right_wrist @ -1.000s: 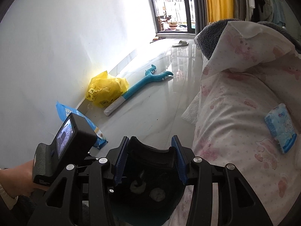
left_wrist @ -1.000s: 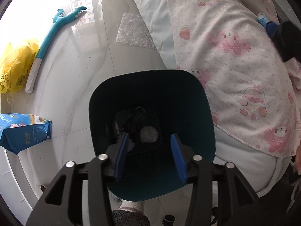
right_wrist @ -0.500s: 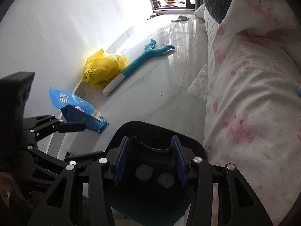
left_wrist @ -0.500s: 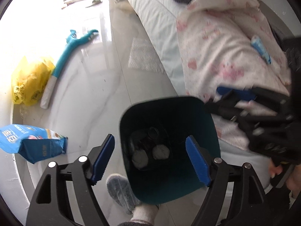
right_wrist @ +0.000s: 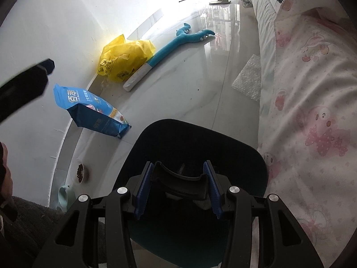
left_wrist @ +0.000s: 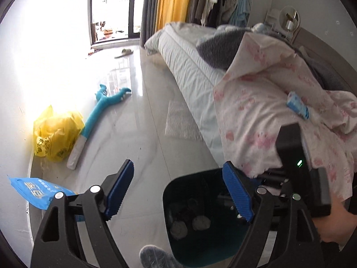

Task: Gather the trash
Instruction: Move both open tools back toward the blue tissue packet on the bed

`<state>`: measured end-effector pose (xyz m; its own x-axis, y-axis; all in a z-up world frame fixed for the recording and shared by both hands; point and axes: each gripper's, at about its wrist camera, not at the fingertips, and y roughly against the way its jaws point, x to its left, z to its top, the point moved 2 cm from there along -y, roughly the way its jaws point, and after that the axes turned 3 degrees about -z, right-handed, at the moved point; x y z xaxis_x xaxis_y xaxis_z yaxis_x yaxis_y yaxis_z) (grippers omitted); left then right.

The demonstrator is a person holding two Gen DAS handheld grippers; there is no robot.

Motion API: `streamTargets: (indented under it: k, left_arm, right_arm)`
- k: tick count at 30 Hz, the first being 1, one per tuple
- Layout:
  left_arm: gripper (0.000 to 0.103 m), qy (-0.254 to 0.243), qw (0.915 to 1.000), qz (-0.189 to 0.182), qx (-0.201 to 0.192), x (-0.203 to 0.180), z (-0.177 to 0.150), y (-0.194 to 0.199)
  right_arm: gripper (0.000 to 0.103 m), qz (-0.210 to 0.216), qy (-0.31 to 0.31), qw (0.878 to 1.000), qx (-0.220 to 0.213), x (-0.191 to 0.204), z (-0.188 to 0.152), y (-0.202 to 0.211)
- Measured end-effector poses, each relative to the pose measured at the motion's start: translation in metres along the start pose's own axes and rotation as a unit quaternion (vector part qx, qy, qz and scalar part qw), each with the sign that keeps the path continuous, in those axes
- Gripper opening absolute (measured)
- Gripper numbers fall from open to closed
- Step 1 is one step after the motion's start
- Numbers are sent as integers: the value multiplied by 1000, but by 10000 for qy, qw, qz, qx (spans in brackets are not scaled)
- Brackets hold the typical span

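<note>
Teal bin [right_wrist: 200, 138] rim clamped by right gripper [right_wrist: 178, 187]; left gripper [left_wrist: 178, 189] spread wide, empty; bed [left_wrist: 256, 102] beside.

The glossy blue pet-food pouch [right_wrist: 89, 111] lying on the pale tiled floor [right_wrist: 189, 84] by the white wall carries large white Chinese characters on its upper face, too distorted to read with confidence; smaller white lines of print run beside them and on its dark side panel, all too small to make out; in the left wrist view the same pouch [left_wrist: 38, 193] shows big white characters, likewise unclear; the crumpled yellow plastic bag [right_wrist: 125, 60] bears a dark printed round emblem with tiny lettering, illegible; the small blue tissue packet [left_wrist: 297, 105] on the pink patterned quilt [left_wrist: 256, 116] shows no readable print.
</note>
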<state>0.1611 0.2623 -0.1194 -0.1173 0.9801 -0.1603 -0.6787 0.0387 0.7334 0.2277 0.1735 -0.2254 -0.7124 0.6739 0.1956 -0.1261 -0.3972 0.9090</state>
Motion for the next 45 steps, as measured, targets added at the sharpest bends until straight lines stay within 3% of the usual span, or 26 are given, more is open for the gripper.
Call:
streamTargets:
  k: [8,21,25,37,45]
  left_arm:
    - [86,32,9977,-49,-669,-13,21,26]
    - [89,-107,9905,8,-1369,-38,39,51]
    - [90,-55,9875,-42,-1572,-48,47,56]
    - [94,-60,9812,-181,-1919,-85,65,61]
    - [96,-357,9795,-226,-1968,-120,71,53]
  right_arm:
    - [48,-80,89,9998,135,2,-6,-2]
    - [70,-64,118,9999,54,-1,-11,17]
    - [70,24,109,9999,-83,-4,-12,29]
    - [75,55,149,9960,-876,-25,-16,88]
    - [80,-257,-56,9868,-1599,-65,-23,135]
